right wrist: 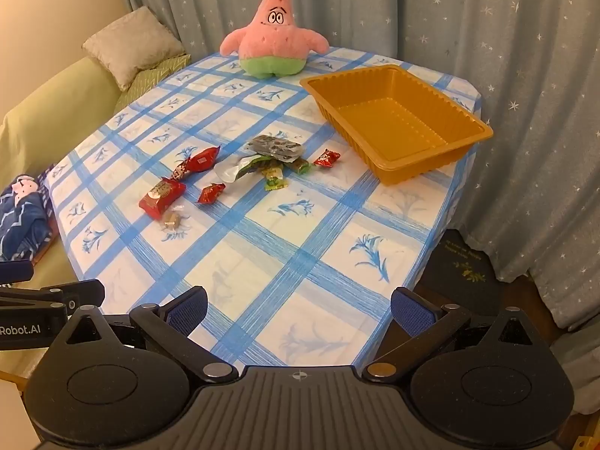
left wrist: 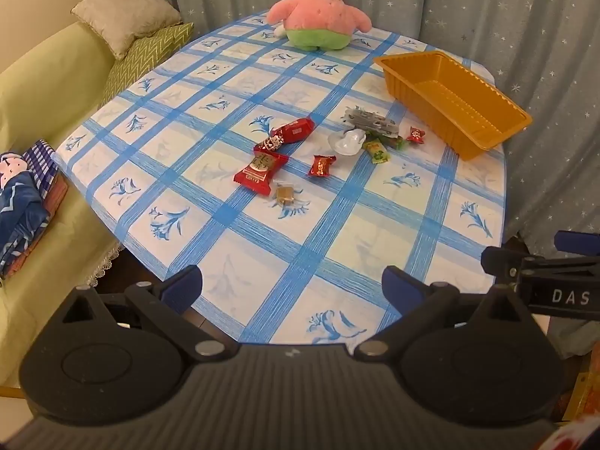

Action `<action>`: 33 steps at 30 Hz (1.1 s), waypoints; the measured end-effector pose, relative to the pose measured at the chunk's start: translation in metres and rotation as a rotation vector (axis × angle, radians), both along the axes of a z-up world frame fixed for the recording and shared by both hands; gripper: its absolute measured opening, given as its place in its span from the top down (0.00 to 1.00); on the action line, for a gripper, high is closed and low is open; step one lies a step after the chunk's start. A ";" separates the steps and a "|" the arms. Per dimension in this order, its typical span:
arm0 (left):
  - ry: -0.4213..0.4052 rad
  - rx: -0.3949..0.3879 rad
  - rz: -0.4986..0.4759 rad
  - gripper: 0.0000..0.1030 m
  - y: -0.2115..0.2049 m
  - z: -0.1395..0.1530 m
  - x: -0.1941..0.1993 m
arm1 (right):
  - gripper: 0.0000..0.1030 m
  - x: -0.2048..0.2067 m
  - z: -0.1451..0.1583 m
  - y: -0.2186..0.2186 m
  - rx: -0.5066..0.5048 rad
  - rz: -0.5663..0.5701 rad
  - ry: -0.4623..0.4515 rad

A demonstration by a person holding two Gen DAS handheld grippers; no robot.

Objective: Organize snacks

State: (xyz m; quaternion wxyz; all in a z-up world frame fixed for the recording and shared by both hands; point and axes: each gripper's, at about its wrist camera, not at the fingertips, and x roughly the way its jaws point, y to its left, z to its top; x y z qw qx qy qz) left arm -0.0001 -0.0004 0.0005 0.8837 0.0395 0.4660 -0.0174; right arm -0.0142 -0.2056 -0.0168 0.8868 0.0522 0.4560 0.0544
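Several wrapped snacks lie loose mid-table: a large red packet [left wrist: 260, 172] [right wrist: 162, 195], a long red packet [left wrist: 294, 130] [right wrist: 197, 163], small red candies [left wrist: 321, 165] [right wrist: 211, 192], a caramel [left wrist: 284, 192] [right wrist: 171, 219], a grey packet [left wrist: 371, 122] [right wrist: 273, 146], a white wrapper [left wrist: 347, 141] and green ones [right wrist: 275, 180]. An empty orange tray [left wrist: 455, 92] [right wrist: 397, 120] stands at the right. My left gripper [left wrist: 292, 288] and right gripper [right wrist: 298, 309] are open and empty above the table's near edge, well short of the snacks.
A pink star plush [left wrist: 318, 15] [right wrist: 272, 37] sits at the far table edge. A green sofa [left wrist: 41, 90] with cushions stands left of the table. Starred curtains [right wrist: 468, 18] hang behind. The right gripper's fingers [left wrist: 498, 258] show at the left view's right edge.
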 end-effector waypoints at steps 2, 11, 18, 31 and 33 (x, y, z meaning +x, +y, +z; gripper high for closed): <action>0.001 -0.014 -0.002 0.01 0.001 0.001 0.000 | 0.00 0.000 0.000 0.000 0.002 -0.001 -0.004; 0.008 -0.023 0.000 0.01 0.002 0.001 0.001 | 0.00 0.001 -0.001 0.000 0.004 -0.001 -0.003; 0.007 -0.024 -0.003 0.01 0.002 0.001 0.001 | 0.00 0.002 -0.001 -0.001 0.006 0.000 -0.002; 0.007 -0.024 -0.005 0.01 -0.002 -0.003 0.001 | 0.00 0.003 -0.001 -0.001 0.009 0.000 -0.002; 0.007 -0.024 -0.005 0.01 -0.001 -0.003 0.001 | 0.00 0.004 -0.001 -0.001 0.009 0.000 -0.002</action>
